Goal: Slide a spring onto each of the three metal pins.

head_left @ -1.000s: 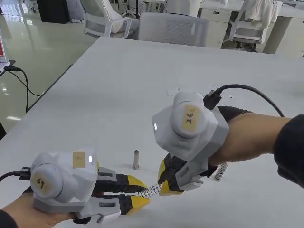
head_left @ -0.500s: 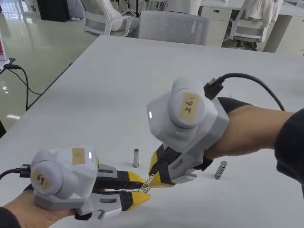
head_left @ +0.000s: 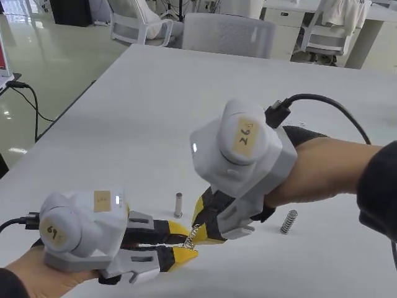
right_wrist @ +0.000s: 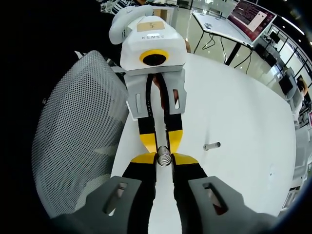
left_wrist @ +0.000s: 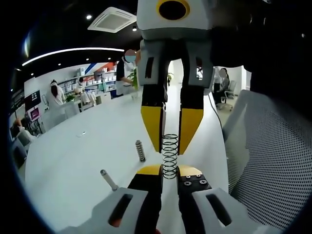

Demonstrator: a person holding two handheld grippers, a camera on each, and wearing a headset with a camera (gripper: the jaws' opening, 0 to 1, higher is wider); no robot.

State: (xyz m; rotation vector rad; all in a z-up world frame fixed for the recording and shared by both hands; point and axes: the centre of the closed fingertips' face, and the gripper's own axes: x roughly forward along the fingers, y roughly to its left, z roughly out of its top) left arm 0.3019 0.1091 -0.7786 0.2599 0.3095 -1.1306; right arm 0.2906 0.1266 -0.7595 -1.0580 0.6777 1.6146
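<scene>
A thin coil spring spans the small gap between my two grippers just above the white table. My right gripper comes in from the right, shut on the spring's far end. My left gripper points right from the lower left, its yellow tips closed around the near end. Whether a pin sits inside the coil I cannot tell. One metal pin stands upright just behind the tips, also seen as pin and pin. A second spring lies on the table to the right, near spring.
The white table stretches away ahead. Office chairs stand at its far edge. A black cable trails from the right gripper. The table's left edge drops to the floor.
The right gripper has moved left and slightly up, toward the left gripper. Less of the spring shows between the two sets of tips. The left gripper has barely moved.
</scene>
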